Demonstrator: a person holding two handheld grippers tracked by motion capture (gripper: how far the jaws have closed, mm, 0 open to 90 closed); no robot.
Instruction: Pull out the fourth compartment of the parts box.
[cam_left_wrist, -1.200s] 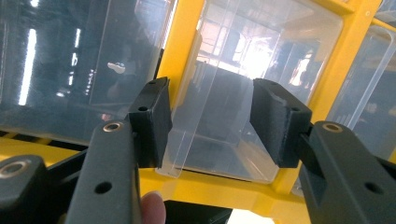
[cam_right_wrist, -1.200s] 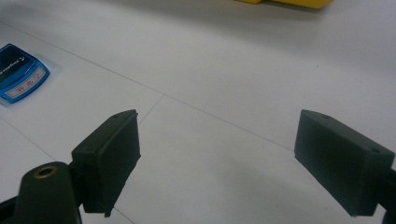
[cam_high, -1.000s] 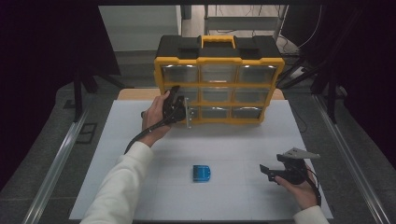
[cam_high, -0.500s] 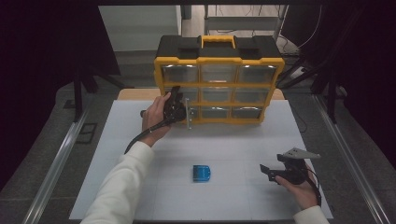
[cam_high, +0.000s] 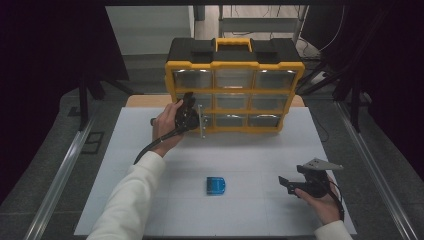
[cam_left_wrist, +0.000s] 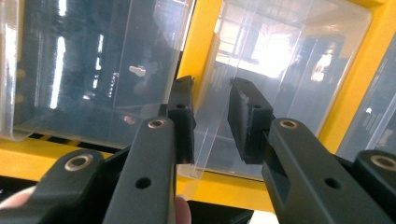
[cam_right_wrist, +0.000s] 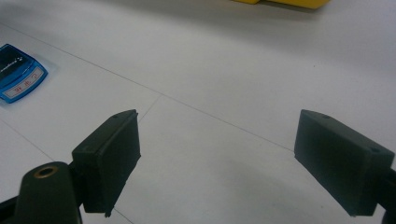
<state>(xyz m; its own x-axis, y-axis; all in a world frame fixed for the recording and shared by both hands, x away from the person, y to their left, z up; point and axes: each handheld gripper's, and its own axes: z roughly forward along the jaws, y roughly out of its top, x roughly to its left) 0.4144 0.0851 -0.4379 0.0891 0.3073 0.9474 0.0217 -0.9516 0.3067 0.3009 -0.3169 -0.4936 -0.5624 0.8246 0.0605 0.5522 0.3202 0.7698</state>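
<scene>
A yellow and black organiser case (cam_high: 235, 67) stands upright at the back of the white table, with clear drawers in its front. My left gripper (cam_high: 192, 116) is at the bottom-left drawer (cam_high: 202, 121), whose clear front sticks out a little from the case. In the left gripper view the jaws of that gripper (cam_left_wrist: 212, 95) stand a small gap apart, on either side of the drawer's thin clear lip (cam_left_wrist: 205, 149), without pressing on it. My right gripper (cam_high: 286, 183) rests low over the table at the front right, open and empty (cam_right_wrist: 219, 126). A small blue packet (cam_high: 216, 185) lies flat between the hands (cam_right_wrist: 18, 72).
The white table top (cam_high: 260, 150) reaches from the case to the near edge. A metal rail (cam_high: 65, 170) runs along the left side and another (cam_high: 375, 170) along the right. The left gripper's cable (cam_high: 150, 147) trails back over the table.
</scene>
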